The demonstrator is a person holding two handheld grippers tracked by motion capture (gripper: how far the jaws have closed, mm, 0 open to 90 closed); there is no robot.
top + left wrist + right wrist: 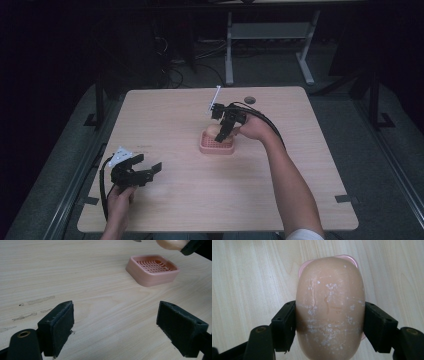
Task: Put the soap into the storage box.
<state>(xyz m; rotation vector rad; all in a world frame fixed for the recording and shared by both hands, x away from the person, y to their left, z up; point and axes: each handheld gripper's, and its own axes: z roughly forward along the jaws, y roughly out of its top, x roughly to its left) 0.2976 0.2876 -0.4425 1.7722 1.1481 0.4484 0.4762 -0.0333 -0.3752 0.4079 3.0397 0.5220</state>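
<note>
Pale wood makes up the table (165, 115), with thin lines running along it and a few small dark scuffs (37, 300) close to the left gripper (134, 171). A round hole (250, 100) sits near the far edge of the table top, and bits of grey tape (345, 198) stick to the edges. The room around the table is very dark. Behind the table stands a light grey frame (270, 35), with black cables (175, 75) lying on the floor beside it.

A pink soap dish (153, 270) sits on the table, a little past the middle and toward the right. It has a grid inside.

The right gripper (223, 131) is squeezed tight on a peach soap bar (329, 307), one black pad on each side. The soap has little white flecks on it. It hangs just over the dish, and the pink rim peeks out behind it in the right gripper view.

The left gripper rests low near the front left corner of the table, well apart from the dish. Its two jaws stand wide apart with only bare wood between them.
</note>
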